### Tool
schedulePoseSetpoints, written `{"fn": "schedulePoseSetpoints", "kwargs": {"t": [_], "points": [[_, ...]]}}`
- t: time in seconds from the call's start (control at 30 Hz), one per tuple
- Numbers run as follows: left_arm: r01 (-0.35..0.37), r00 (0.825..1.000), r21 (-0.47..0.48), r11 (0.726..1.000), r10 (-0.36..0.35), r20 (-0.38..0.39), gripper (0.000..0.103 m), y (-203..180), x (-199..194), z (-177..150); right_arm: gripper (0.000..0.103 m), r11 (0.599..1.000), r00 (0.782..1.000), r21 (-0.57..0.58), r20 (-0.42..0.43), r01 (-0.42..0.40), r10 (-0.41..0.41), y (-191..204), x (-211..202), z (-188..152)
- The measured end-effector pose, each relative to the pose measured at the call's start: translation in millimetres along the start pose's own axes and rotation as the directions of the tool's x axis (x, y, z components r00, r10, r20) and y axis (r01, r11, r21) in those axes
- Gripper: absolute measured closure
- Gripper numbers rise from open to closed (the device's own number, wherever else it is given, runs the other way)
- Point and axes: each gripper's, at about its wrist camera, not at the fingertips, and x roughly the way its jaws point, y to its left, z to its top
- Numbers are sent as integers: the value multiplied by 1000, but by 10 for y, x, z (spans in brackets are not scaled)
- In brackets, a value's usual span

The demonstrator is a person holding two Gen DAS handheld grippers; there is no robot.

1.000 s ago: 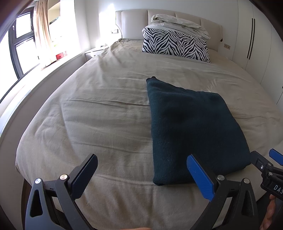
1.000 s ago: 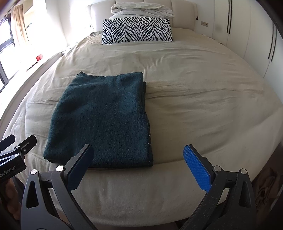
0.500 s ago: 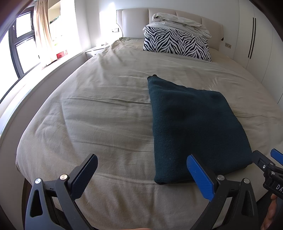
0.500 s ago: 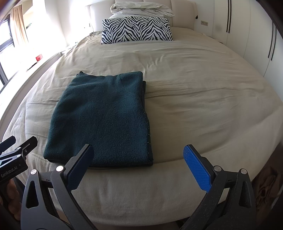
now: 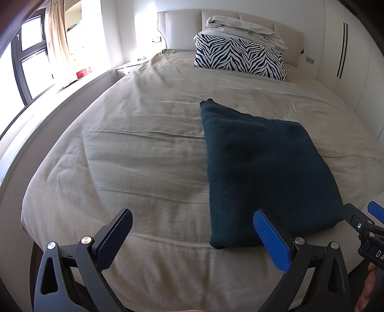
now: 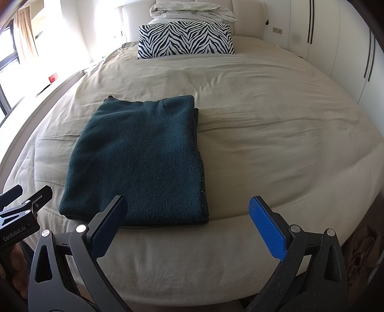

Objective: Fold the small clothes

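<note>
A dark teal knit garment (image 5: 261, 168) lies folded into a flat rectangle on the beige bed (image 5: 144, 156), near the foot edge. It also shows in the right wrist view (image 6: 141, 163). My left gripper (image 5: 192, 237) is open and empty, held over the foot of the bed, left of the garment's near corner. My right gripper (image 6: 187, 225) is open and empty, just short of the garment's near right corner. Each gripper's tip shows at the edge of the other's view.
A zebra-print pillow (image 6: 186, 39) and a rumpled white duvet (image 6: 192, 12) sit at the headboard. A window ledge (image 5: 60, 91) runs along the left, white wardrobes (image 6: 336, 43) along the right. A crumpled brown cloth (image 6: 362, 254) lies on the floor at right.
Both grippers stay open and nearly still. The left view has drifted back slightly; the garment has not moved.
</note>
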Motion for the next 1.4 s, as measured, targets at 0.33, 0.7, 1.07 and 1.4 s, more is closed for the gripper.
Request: {"fn": "schedulePoseSetpoints", "kwargs": {"t": [0.33, 0.7, 1.07, 1.4], "points": [[0, 1000, -1, 1000, 0, -1, 0, 4, 6, -5, 0, 1000, 1000, 2, -2, 0, 0, 17, 8, -30], [-4, 1000, -3, 1000, 4, -6, 0, 25, 30, -34, 0, 1000, 1000, 0, -5, 2, -2, 6, 28, -56], [-4, 1000, 0, 1000, 4, -9, 0, 37, 32, -40, 0, 1000, 1000, -5, -5, 4, -4, -39, 42, -51], [-3, 1000, 0, 1000, 3, -11, 0, 41, 29, -44, 0, 1000, 1000, -6, -6, 4, -4, -45, 41, -45]]}}
